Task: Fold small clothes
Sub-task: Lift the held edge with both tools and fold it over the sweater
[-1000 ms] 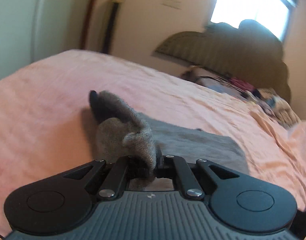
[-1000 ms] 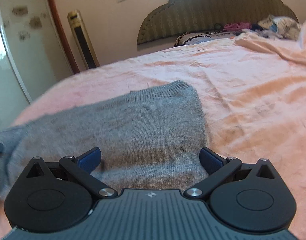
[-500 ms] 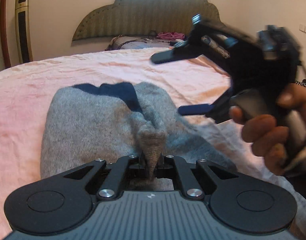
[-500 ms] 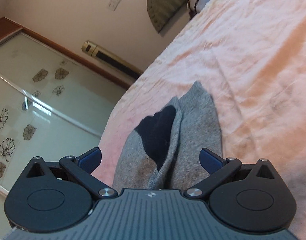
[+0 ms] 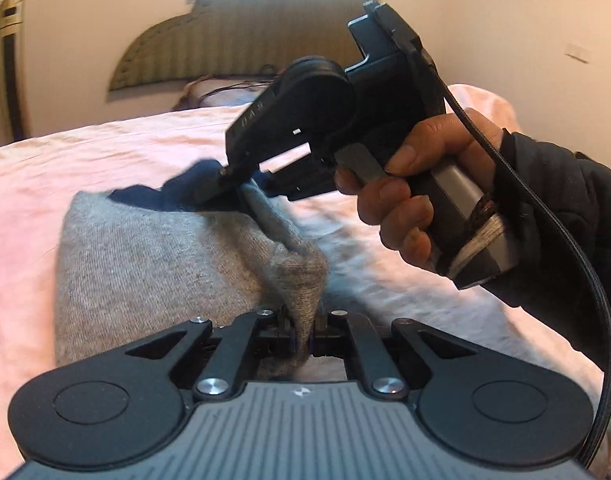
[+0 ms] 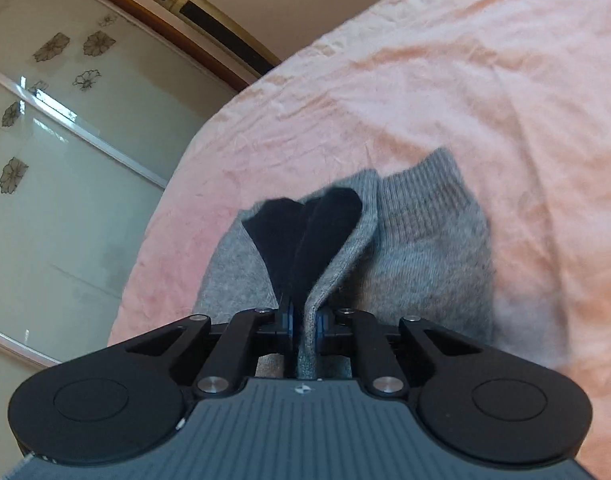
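Left wrist view: my left gripper (image 5: pixel 302 330), at bottom centre, is clenched on a raised fold of the grey sock (image 5: pixel 145 264), which lies on the pink bedsheet (image 5: pixel 37 184) at centre frame. My right gripper (image 5: pixel 241 184), held in my right hand (image 5: pixel 417 188) at centre right, has just been closing and pinches the sock's dark-tipped far end. Right wrist view: its jaws grip grey knit and dark fabric (image 6: pixel 305 236).
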`<state>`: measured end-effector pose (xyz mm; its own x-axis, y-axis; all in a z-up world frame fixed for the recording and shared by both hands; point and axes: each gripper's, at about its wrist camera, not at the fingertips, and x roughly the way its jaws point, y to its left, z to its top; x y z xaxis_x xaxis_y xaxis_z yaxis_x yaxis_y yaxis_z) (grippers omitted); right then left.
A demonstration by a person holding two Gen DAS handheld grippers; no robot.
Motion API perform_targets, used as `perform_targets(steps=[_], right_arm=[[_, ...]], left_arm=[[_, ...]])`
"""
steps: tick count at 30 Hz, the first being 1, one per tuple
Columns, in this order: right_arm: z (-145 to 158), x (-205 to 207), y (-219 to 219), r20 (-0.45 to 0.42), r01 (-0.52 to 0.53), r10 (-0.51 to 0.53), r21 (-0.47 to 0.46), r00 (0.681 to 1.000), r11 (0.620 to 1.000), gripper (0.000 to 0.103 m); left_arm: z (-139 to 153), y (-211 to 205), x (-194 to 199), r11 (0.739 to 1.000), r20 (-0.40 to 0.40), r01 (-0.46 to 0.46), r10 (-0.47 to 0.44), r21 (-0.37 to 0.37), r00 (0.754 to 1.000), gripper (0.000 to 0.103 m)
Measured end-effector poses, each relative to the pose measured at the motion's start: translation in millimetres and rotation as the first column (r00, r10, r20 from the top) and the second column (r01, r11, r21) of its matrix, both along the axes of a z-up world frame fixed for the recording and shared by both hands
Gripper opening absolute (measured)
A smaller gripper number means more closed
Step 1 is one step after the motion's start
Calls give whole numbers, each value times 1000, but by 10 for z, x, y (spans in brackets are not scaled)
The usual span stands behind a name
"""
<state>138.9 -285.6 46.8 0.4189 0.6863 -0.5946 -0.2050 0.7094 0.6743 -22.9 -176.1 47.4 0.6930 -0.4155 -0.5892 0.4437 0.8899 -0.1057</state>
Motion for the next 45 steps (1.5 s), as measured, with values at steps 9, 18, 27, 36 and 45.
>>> perform_targets(steps=[9,18,27,36,45], right_arm=[[-307,-177,-620,-12,150,-149,50,989,987,43],[-180,-48,-808,36,188,-191,79,981,979,94],[-365,211,-366,1,113,-113,49,994,992,80],[-142,133,-93,73,92,-94,37,993,995,29],[-206,510,611,21,141,-143,69,990,988,62]], left_arm=[[-169,179,51,975,-157,160,-184,-155,970,23],[-12,1698,329,905,-205,-136,56,-402,977,90],[-611,1728,1557,759,-520,-354,24,-547,854,49],[-81,1967,1438,858,-362,-276,115,-433,925,29],[-123,2641,1541,865,-428,-409,265,-290,864,63]])
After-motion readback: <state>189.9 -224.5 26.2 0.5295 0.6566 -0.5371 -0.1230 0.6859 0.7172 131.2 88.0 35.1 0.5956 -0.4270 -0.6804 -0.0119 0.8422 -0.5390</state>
